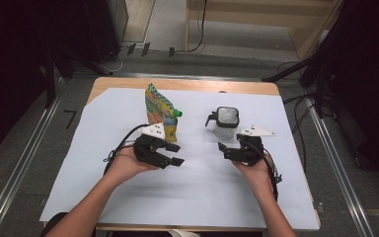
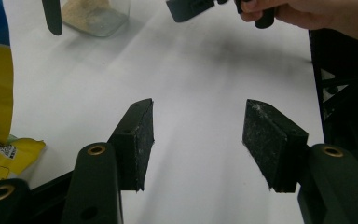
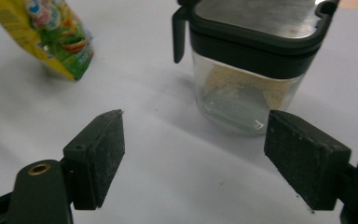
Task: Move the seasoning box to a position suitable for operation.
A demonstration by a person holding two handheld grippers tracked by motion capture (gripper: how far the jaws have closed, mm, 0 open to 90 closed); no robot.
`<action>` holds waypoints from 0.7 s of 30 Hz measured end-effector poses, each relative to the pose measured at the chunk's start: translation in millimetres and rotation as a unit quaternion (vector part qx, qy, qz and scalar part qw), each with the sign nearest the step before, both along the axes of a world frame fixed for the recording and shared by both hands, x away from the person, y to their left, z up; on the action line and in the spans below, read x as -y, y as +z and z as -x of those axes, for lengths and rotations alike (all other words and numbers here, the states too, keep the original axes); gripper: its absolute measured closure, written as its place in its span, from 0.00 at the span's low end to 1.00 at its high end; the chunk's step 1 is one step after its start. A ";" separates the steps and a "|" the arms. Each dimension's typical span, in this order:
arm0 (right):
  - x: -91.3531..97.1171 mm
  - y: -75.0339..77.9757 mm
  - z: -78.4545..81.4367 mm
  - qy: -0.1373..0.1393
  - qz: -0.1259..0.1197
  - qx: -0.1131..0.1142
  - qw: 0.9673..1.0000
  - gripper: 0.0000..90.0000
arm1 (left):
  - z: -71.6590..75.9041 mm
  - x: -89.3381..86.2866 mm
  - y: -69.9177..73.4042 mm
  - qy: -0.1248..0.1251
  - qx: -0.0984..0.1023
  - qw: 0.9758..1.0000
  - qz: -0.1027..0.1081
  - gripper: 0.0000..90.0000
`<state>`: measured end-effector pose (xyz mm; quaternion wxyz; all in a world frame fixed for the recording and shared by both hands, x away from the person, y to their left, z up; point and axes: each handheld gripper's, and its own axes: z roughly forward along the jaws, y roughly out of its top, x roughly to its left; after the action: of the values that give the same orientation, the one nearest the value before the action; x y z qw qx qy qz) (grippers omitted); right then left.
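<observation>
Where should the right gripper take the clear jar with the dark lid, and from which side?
Probably the clear glass body of the jar, below its dark lid, approached level from the near side. The right gripper already faces it, open; the flat walls suit its pads.

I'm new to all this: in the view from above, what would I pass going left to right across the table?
Left gripper → colourful pouch → clear jar with a dark lid → right gripper's hand.

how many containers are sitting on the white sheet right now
2. A colourful pouch with a green cap stands left of centre, behind the left tool. A clear jar with a dark lid stands right of centre, just beyond the right tool.
</observation>
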<state>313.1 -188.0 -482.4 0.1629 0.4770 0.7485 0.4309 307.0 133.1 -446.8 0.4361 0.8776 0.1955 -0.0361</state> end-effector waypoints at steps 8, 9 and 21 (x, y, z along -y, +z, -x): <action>-3.9 -2.7 -19.6 -0.049 0.008 -0.001 0.999 0.16 | 4.8 4.6 -0.1 -0.016 0.007 1.000 -0.008 0.47; -3.9 -2.7 -19.6 -0.049 0.008 -0.001 0.999 0.16 | 4.8 4.6 0.0 -0.017 0.006 1.000 -0.007 0.47; -23.9 -8.7 -46.0 -0.096 0.030 0.023 0.995 0.10 | 4.6 7.1 -1.2 -0.018 0.001 1.000 -0.008 0.47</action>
<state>359.1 -164.1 -491.1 0.2354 0.5317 0.7078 0.4012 302.4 126.0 -448.0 0.4286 0.8845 0.1796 -0.0416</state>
